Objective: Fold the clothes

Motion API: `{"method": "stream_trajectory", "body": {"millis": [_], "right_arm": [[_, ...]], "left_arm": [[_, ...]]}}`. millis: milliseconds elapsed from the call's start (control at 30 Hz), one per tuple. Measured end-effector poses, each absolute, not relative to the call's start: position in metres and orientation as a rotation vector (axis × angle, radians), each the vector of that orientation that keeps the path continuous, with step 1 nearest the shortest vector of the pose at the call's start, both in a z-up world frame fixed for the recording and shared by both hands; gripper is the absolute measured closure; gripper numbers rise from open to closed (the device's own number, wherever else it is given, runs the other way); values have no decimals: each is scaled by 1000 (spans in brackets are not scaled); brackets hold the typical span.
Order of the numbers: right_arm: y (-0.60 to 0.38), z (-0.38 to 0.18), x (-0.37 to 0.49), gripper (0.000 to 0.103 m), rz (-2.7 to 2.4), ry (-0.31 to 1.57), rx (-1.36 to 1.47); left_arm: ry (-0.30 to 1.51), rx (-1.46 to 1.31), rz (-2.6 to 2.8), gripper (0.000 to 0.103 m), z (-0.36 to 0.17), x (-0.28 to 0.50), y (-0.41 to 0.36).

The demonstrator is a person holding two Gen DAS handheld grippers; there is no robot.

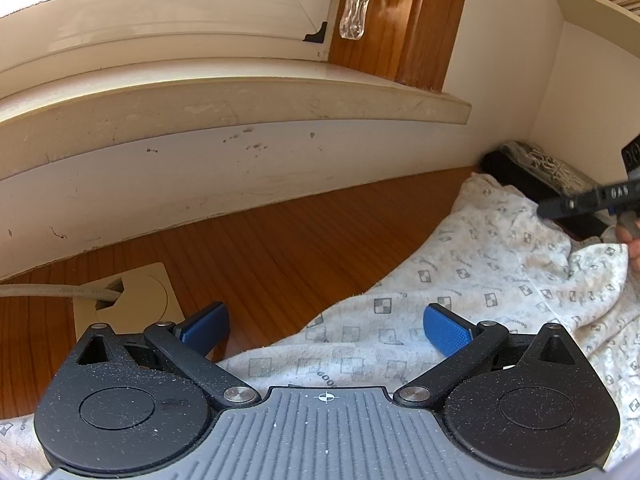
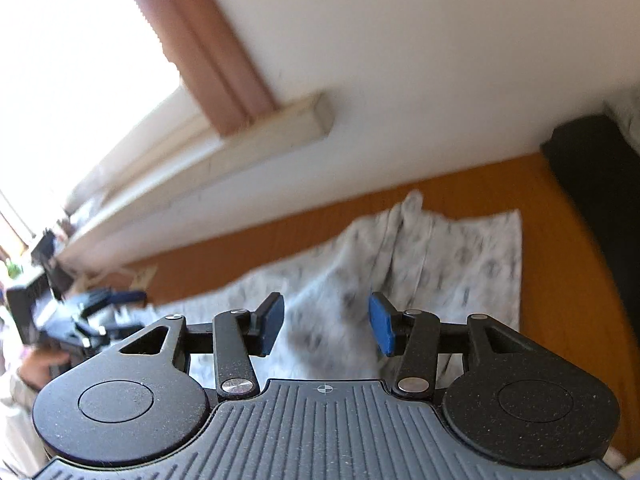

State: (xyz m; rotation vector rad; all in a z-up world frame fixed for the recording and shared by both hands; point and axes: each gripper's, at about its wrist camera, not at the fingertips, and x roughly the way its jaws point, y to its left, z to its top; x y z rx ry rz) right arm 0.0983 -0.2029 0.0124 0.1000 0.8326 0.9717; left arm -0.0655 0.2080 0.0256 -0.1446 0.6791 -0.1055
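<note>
A white garment (image 1: 480,280) printed with small grey squares lies rumpled on the wooden table (image 1: 260,248). My left gripper (image 1: 326,330) hovers over its left edge, open wide, with nothing between the blue pads. In the right wrist view, which is blurred, the same garment (image 2: 400,264) spreads below my right gripper (image 2: 326,324), which is open and empty above the cloth. The right gripper (image 1: 592,200) also shows at the right edge of the left wrist view, over the garment's far end. The left gripper (image 2: 92,308) appears at the left of the right wrist view.
A white wall and window sill (image 1: 240,100) run along the table's far edge. A beige cable grommet (image 1: 128,300) with a grey cable sits at left. A dark object (image 1: 532,172) lies in the far right corner. A person's hand (image 2: 44,364) holds the left gripper.
</note>
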Motion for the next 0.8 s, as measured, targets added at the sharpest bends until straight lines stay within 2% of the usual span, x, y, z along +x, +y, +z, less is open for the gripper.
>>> {"method": "stream_trajectory", "body": {"millis": [67, 233, 267, 367, 467, 567, 667, 700, 733, 800], "right_arm": [[-206, 18, 91, 98, 969, 825, 77], [-214, 32, 73, 98, 961, 806, 20], [-212, 31, 72, 90, 944, 812, -5], [-204, 22, 76, 56, 875, 829, -84], [-201, 20, 80, 48, 862, 757, -12], [-194, 13, 79, 28, 865, 708, 38], [-182, -2, 75, 28, 863, 697, -5], [-177, -8, 73, 27, 858, 696, -41], [-173, -14, 71, 26, 850, 687, -79], [-166, -25, 66, 20, 835, 661, -152]], "left_arm": [[679, -144, -105, 0, 26, -65, 208], [671, -140, -100, 0, 28, -69, 208], [667, -138, -98, 0, 30, -71, 209], [655, -133, -93, 0, 34, -77, 210], [643, -129, -87, 0, 38, -83, 211], [631, -124, -81, 1, 42, -89, 212], [625, -79, -72, 7, 54, -110, 211], [622, -54, -64, 13, 57, -119, 209], [627, -30, -60, 27, 60, -127, 207], [630, 11, -50, 44, 64, -146, 203]]}}
